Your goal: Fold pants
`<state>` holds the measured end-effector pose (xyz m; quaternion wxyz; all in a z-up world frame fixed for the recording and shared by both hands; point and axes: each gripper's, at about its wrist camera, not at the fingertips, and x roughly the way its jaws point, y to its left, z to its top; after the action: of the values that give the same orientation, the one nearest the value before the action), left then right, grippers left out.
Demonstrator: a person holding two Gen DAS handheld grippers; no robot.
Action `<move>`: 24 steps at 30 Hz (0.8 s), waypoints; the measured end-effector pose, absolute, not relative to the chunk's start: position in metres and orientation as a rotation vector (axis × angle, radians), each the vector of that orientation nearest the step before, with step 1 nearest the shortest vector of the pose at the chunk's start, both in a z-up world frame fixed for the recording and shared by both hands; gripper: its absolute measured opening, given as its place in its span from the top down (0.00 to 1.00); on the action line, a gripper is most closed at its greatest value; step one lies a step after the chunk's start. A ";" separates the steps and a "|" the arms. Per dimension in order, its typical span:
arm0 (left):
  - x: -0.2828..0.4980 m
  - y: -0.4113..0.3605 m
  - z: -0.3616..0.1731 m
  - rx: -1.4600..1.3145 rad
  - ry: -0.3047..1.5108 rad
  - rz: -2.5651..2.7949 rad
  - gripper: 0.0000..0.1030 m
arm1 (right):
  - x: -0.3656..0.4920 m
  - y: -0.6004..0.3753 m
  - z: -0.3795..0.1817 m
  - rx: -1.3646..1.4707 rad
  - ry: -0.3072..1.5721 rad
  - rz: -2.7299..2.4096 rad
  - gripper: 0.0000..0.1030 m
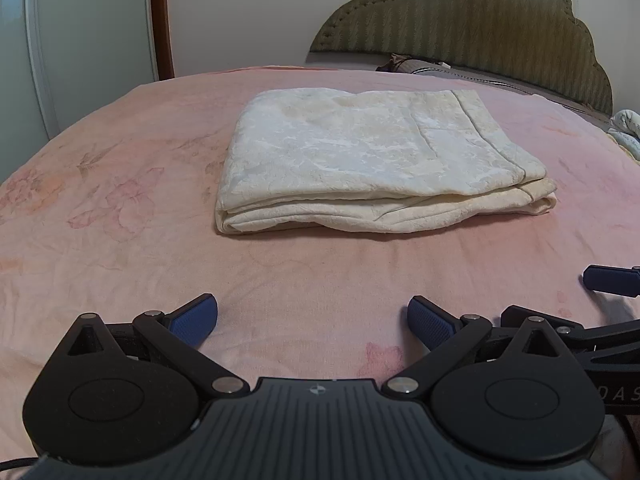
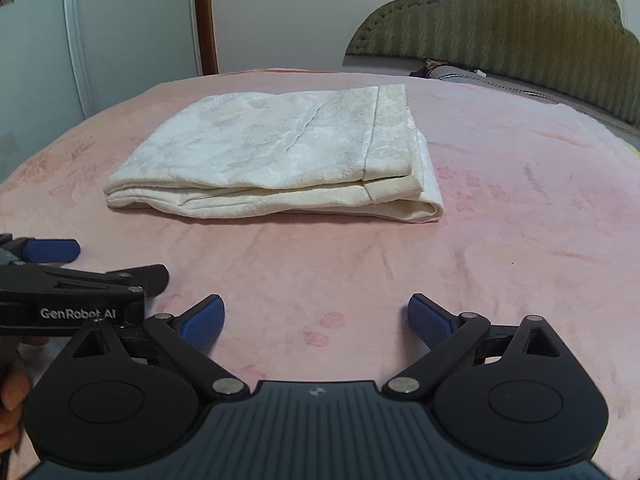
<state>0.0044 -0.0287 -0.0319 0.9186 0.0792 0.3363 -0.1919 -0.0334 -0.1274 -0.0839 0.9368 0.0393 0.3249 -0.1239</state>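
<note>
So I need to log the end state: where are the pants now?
The folded cream pants lie mid-bed on the pink bedspread, ahead of both open grippers, with the green headboard behind.

Both tongs, left and right, hover side by side, jaws spread wide, gripping nothing.

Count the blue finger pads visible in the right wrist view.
3. Two belong to the right gripper: one pad at lower left, one at lower right. A third, on the left gripper, is at the left edge; its partner is hidden.
</note>
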 end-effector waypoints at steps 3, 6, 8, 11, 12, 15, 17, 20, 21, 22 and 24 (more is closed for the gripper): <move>0.005 -0.026 -0.030 0.171 0.686 -0.390 0.00 | -0.035 -0.131 -0.085 0.092 0.665 -0.250 0.04; 0.008 -0.022 -0.032 0.153 0.687 -0.369 0.00 | -0.035 -0.133 -0.087 0.103 0.671 -0.244 0.01; 0.008 -0.021 -0.032 0.144 0.688 -0.369 0.00 | -0.034 -0.132 -0.088 0.092 0.675 -0.243 0.00; 0.007 -0.024 -0.033 0.159 0.679 -0.362 0.00 | -0.033 -0.129 -0.089 0.076 0.680 -0.248 0.00; 0.006 -0.023 -0.033 0.158 0.678 -0.361 0.00 | -0.033 -0.130 -0.089 0.078 0.679 -0.247 0.00; 0.006 -0.023 -0.034 0.151 0.680 -0.363 0.00 | -0.033 -0.130 -0.089 0.077 0.679 -0.247 0.00; 0.006 -0.023 -0.034 0.151 0.678 -0.363 0.00 | -0.033 -0.130 -0.089 0.076 0.679 -0.248 0.00; 0.006 -0.023 -0.034 0.150 0.677 -0.363 0.00 | -0.034 -0.131 -0.089 0.077 0.679 -0.247 0.00; 0.006 -0.023 -0.034 0.149 0.677 -0.363 0.00 | -0.033 -0.131 -0.089 0.077 0.679 -0.247 0.00; 0.006 -0.022 -0.034 0.148 0.676 -0.363 0.00 | -0.033 -0.131 -0.089 0.077 0.679 -0.247 0.00; 0.006 -0.022 -0.034 0.148 0.676 -0.363 0.00 | -0.034 -0.131 -0.089 0.077 0.679 -0.246 0.00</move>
<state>0.0062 -0.0221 -0.0340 0.9247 0.0721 0.3292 -0.1771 -0.0336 -0.1306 -0.0894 0.9348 0.0377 0.3319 -0.1205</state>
